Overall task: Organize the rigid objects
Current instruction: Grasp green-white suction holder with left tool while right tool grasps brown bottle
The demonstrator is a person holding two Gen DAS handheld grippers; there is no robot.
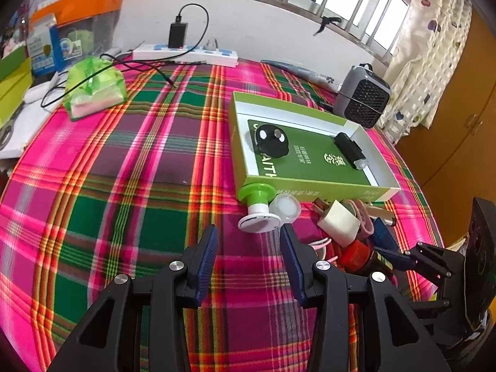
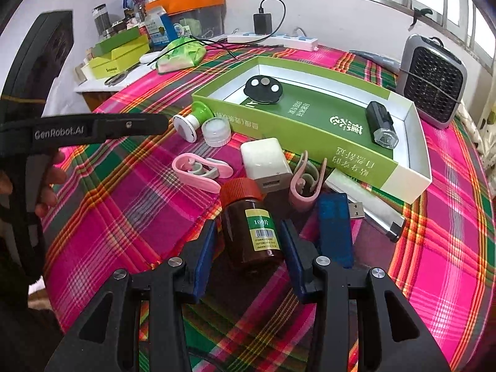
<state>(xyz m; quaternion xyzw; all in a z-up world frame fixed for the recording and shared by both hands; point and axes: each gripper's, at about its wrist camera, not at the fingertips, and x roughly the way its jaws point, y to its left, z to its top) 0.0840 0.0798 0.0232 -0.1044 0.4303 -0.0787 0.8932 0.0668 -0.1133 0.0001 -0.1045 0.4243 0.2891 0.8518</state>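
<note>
right gripper (image 2: 248,235) is straddling the brown pill bottle (image 2: 251,220), jaws wide, not gripping; left gripper (image 1: 248,241) is hovering wide open, empty, near the green box (image 1: 310,183).

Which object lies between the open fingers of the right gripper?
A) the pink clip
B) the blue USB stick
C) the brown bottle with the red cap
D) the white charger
C: the brown bottle lies between the right gripper fingers, not yet clamped.
</note>
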